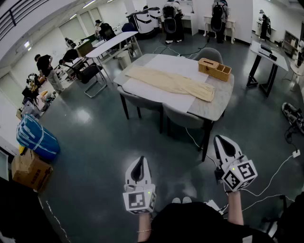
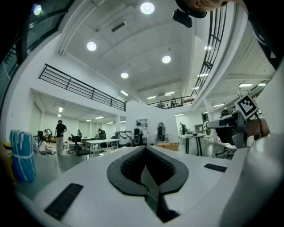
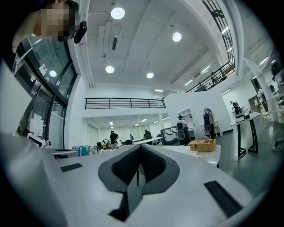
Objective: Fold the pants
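Pants (image 1: 171, 81): cream, spread flat lengthwise on the bench (image 1: 224, 97).
Wooden box (image 1: 214, 69): on the bench's far corner, near the pants.
Left hand-held gripper (image 1: 138, 167): well short of the bench, jaws together, empty.
Right hand-held gripper (image 1: 226, 146): well short of the bench, jaws together, empty.

Big, bright hall here: a glossy dark grey floor (image 1: 95, 142), a pale marble-topped table (image 1: 223, 107) mid-room with grey chairs (image 1: 137, 100) tucked under its near edge and a long white table (image 1: 111, 42) beyond. Up top are white walls (image 3: 195, 99), round ceiling lights (image 3: 117, 12) and a railed balcony (image 3: 124, 103).
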Tool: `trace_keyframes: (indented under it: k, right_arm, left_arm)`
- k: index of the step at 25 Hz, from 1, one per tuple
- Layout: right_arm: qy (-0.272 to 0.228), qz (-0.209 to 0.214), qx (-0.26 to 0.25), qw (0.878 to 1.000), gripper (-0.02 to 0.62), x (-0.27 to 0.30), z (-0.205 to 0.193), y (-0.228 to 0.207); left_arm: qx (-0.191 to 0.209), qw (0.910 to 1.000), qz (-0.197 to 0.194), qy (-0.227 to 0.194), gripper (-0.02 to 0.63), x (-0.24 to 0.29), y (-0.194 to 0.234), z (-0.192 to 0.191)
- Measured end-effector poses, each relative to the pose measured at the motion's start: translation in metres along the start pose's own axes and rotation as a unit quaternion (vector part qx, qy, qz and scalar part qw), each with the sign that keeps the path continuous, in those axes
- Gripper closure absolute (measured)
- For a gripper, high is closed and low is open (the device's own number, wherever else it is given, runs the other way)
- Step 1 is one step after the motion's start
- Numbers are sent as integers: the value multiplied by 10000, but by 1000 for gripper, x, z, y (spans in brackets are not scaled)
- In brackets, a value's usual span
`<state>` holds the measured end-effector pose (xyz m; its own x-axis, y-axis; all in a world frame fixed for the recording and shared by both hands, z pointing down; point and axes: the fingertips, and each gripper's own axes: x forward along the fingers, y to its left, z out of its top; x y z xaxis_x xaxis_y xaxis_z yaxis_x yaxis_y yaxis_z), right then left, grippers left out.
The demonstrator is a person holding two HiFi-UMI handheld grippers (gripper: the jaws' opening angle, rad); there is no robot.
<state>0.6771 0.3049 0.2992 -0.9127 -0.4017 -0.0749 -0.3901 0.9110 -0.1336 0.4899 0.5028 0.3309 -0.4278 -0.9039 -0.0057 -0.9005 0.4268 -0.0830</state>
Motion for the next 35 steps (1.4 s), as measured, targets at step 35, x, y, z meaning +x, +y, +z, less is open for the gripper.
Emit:
trace_keyframes:
  k: [35]
  right_arm:
    - [91,294,194,9993,581,75,-15,-35]
  left_arm:
    - [-27,9982,483,361,598,50,22,-19]
